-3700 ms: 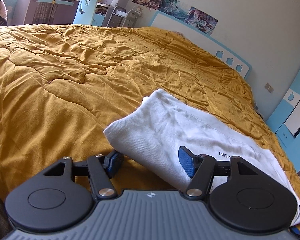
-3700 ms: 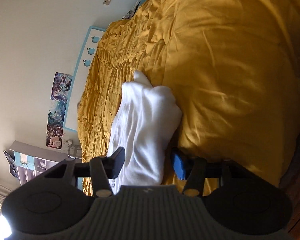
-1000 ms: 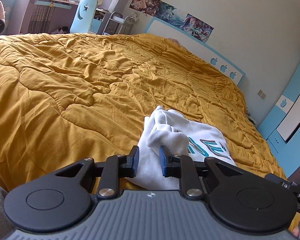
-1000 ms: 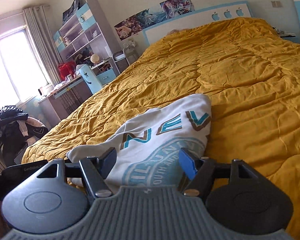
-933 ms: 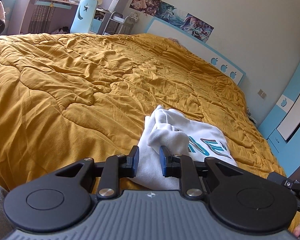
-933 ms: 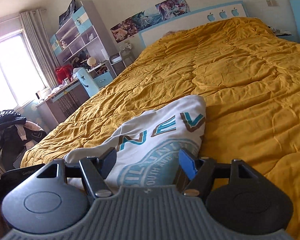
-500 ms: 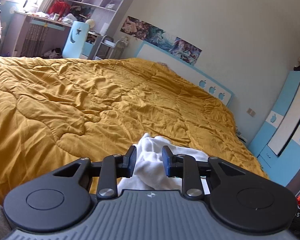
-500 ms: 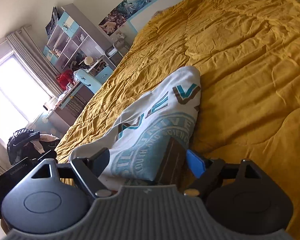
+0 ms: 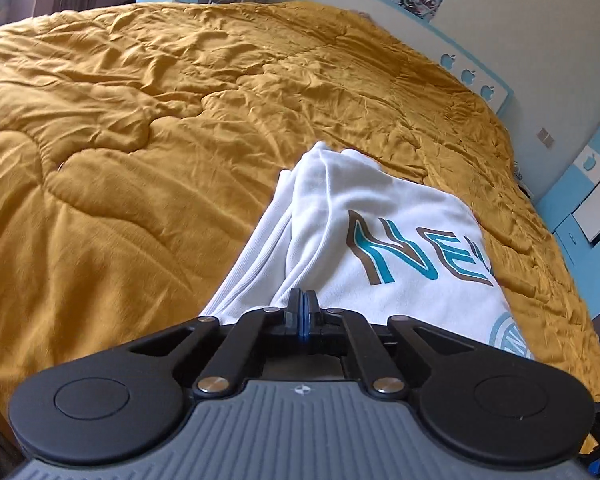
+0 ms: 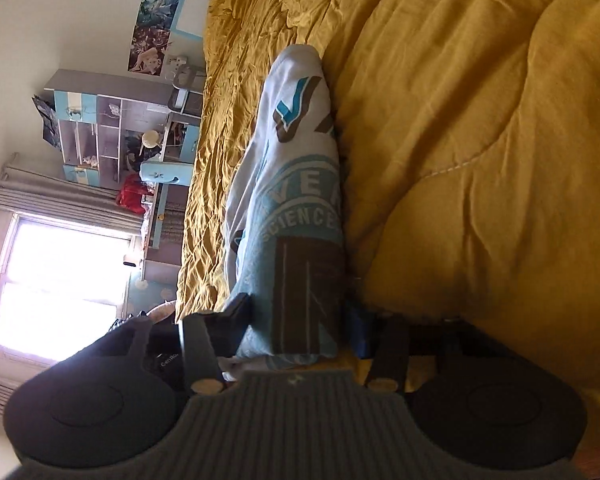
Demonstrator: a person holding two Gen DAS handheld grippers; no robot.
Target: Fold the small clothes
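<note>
A folded white shirt (image 9: 380,232) with teal and brown lettering lies on the mustard quilt (image 9: 140,160) near the bed's front edge. My left gripper (image 9: 302,304) is shut at the shirt's near left edge, and the cloth folds run straight into its tips. In the right wrist view, which is rolled on its side, the shirt (image 10: 296,184) has its printed end between the fingers of my right gripper (image 10: 300,322). Those jaws are closing. One finger (image 10: 240,312) touches the cloth, while a thin dark gap shows at the blue pad (image 10: 358,332).
The quilt (image 10: 480,140) covers the whole bed and is wrinkled. A white and blue headboard (image 9: 472,76) stands at the far end, with a blue cabinet (image 9: 588,184) to its right. Shelves and a desk (image 10: 112,128) stand beside a bright window (image 10: 60,280).
The left jaws have gone from slightly apart to shut, and that gripper has tipped down toward the shirt. The right gripper has rolled onto its side, sunk, and its wide jaws have narrowed around the shirt.
</note>
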